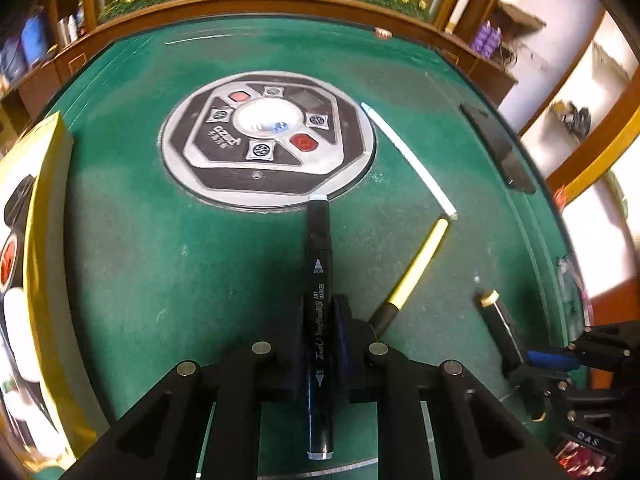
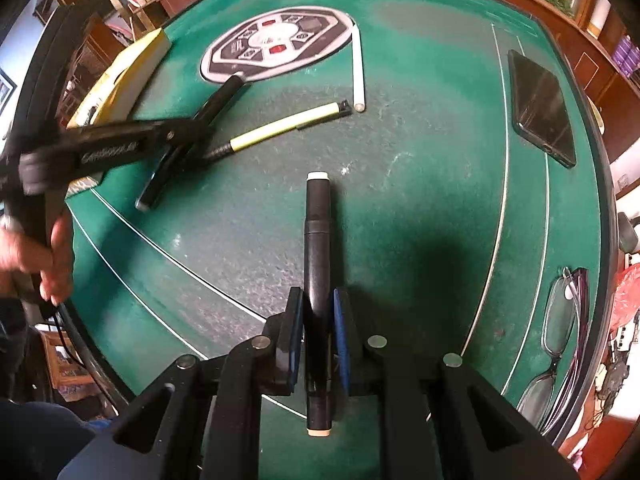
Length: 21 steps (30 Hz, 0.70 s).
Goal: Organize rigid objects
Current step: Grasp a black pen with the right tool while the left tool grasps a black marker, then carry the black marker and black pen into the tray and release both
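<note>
Left gripper [image 1: 320, 344] clamped on a black art marker [image 1: 319, 280], white end cap reaching the round control panel [image 1: 268, 140] on the green table [image 1: 160, 260]. Right gripper [image 2: 318, 332] clamped on a second black marker [image 2: 318, 240], raised over the felt. Beyond: yellow pen [image 2: 288, 126], white pen [image 2: 357, 68], phone [image 2: 540, 108], glasses [image 2: 560, 320], yellow box [image 2: 132, 72].

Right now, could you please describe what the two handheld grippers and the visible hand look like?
Both grippers, left gripper and right gripper, are matte black angular frames with round silver pins and blue pads lining the fingers. Seen from the right wrist camera, the left gripper's side bears blurred pale lettering. The hand is bare; no sleeve shows.
</note>
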Each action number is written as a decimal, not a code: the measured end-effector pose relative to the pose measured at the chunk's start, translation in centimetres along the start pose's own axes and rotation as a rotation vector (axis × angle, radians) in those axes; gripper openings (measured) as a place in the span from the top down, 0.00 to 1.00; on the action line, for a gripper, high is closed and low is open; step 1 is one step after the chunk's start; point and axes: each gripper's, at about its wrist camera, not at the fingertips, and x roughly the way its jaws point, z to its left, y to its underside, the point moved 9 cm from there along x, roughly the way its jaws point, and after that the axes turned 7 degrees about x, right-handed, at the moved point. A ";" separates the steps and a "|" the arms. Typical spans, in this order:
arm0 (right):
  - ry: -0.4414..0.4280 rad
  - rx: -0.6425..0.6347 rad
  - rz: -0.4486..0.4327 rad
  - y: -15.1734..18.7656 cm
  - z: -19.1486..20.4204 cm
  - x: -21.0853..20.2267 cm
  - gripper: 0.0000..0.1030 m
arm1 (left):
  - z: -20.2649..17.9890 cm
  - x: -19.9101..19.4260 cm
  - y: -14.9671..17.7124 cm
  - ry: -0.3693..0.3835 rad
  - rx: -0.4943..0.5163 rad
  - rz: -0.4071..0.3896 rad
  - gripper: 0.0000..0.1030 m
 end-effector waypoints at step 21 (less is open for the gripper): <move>-0.247 -0.073 -0.045 -5.1 10.5 -2.8 0.86 | 7.1 -12.0 0.4 0.014 -0.222 -0.219 0.86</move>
